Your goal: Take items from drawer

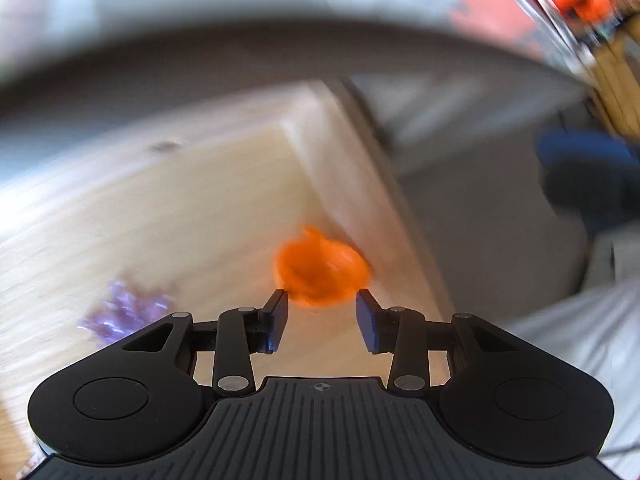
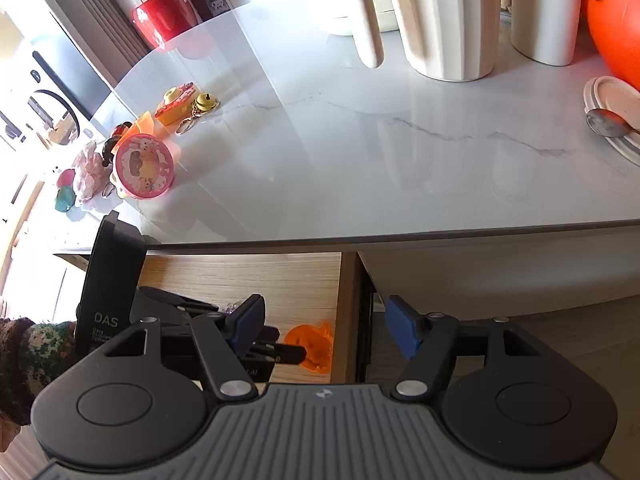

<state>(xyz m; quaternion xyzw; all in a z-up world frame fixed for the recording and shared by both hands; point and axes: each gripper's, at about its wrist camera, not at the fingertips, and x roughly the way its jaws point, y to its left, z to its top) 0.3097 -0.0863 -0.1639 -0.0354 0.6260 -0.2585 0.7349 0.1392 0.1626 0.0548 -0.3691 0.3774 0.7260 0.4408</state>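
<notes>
My left claw (image 1: pixel 321 312) hangs half open inside the pale wooden drawer (image 1: pixel 200 200), its pads either side of a small translucent orange plastic trinket (image 1: pixel 320 270) in the corner, not gripping yet. My right claw (image 2: pixel 324 328) stands open and empty above the drawer front. Several small toys, a round pink case (image 2: pixel 144 166) among them, already lie on the white marble worktop (image 2: pixel 360 140). A crinkly purple piece (image 1: pixel 124 314) is left too.
</notes>
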